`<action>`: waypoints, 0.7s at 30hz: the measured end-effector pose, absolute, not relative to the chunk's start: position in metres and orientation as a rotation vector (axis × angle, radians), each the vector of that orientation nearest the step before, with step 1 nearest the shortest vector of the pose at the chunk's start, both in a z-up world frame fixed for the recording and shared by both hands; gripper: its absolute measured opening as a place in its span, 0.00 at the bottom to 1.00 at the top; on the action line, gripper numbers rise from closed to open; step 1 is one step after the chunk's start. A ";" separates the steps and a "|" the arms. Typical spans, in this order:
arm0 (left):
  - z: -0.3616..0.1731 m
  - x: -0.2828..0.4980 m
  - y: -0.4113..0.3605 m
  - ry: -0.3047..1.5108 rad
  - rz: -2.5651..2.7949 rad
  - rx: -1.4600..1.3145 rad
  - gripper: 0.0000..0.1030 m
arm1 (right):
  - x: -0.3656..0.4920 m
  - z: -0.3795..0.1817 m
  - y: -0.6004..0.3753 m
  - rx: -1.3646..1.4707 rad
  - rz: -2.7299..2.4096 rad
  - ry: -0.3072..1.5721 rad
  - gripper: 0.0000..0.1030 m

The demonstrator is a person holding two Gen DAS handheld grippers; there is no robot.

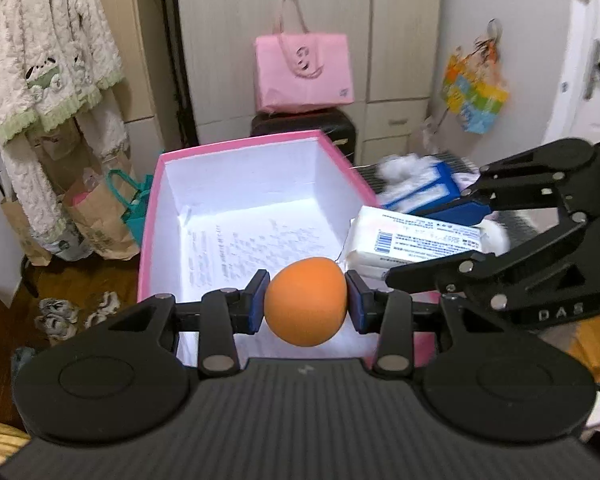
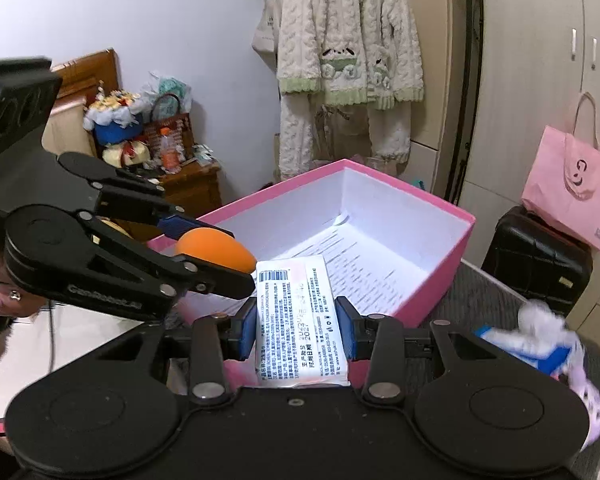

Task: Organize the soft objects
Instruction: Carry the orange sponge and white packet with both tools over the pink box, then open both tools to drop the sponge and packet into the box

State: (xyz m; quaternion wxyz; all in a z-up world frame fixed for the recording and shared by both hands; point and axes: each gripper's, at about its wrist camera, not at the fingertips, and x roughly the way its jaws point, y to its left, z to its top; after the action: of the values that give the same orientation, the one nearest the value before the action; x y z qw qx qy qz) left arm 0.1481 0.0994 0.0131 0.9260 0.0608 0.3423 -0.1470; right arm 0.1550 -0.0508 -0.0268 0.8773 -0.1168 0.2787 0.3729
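My left gripper (image 1: 306, 307) is shut on an orange egg-shaped sponge (image 1: 306, 307) and holds it over the near edge of an open pink box (image 1: 244, 145) with a white inside. My right gripper (image 2: 299, 328) is shut on a white tissue pack (image 2: 300, 320) with a printed label, held at the box's near rim (image 2: 440, 292). In the left wrist view the right gripper (image 1: 428, 248) holds the pack (image 1: 412, 240) beside the box's right wall. In the right wrist view the left gripper (image 2: 220, 252) holds the sponge (image 2: 212, 250) just left of the pack.
A blue and white plush toy (image 2: 540, 340) lies on the dark surface right of the box; it also shows in the left wrist view (image 1: 416, 184). A pink bag (image 1: 304, 72) sits on a black suitcase (image 2: 536, 256). Fleece robes (image 2: 348, 60) hang behind. A wooden nightstand (image 2: 188, 184) stands left.
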 end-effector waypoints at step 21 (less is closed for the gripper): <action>-0.044 0.256 0.110 1.072 -0.304 0.223 0.39 | 0.256 -0.080 0.017 -0.639 0.945 0.795 0.44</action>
State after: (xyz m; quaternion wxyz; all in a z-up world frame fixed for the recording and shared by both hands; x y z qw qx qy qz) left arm 0.2561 0.1101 -0.0441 0.8429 0.1056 0.5076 -0.1440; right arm 0.2563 0.0167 -0.0803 0.7678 -0.2943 0.3665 0.4354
